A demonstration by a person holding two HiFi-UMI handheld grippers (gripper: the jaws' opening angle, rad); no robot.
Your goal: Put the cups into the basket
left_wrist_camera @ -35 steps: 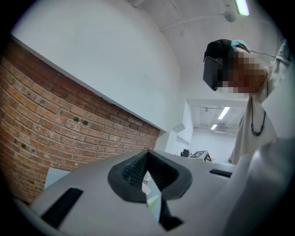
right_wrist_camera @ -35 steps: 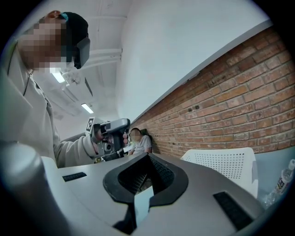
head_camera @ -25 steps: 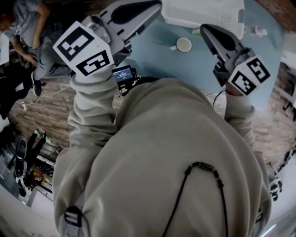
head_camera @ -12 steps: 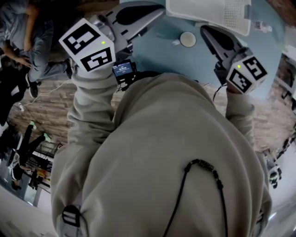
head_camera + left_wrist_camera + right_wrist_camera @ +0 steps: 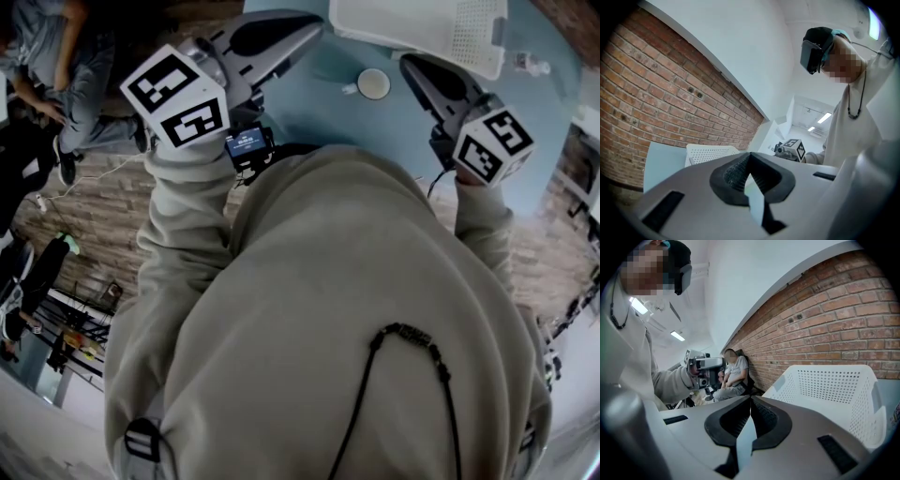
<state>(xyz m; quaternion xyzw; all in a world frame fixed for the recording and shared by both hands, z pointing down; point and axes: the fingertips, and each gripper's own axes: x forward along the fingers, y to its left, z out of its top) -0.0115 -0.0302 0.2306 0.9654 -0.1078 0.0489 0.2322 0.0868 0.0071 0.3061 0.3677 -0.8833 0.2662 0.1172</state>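
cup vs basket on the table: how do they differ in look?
The cup is small and round; the basket is far larger and rectangular. The cup's wall is solid, with a small side handle; the basket's walls are perforated. Shared: both are whitish and stand upright on the blue table, the cup outside the basket.

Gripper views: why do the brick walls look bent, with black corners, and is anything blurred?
Left gripper view: the wide-angle lens bows the brick wall, the corners go black, and the ceiling lights glare. Right gripper view: same bowing; the basket is sharp, and mosaic patches mask faces. Head view: dim, edges curved, the cup small but clear.
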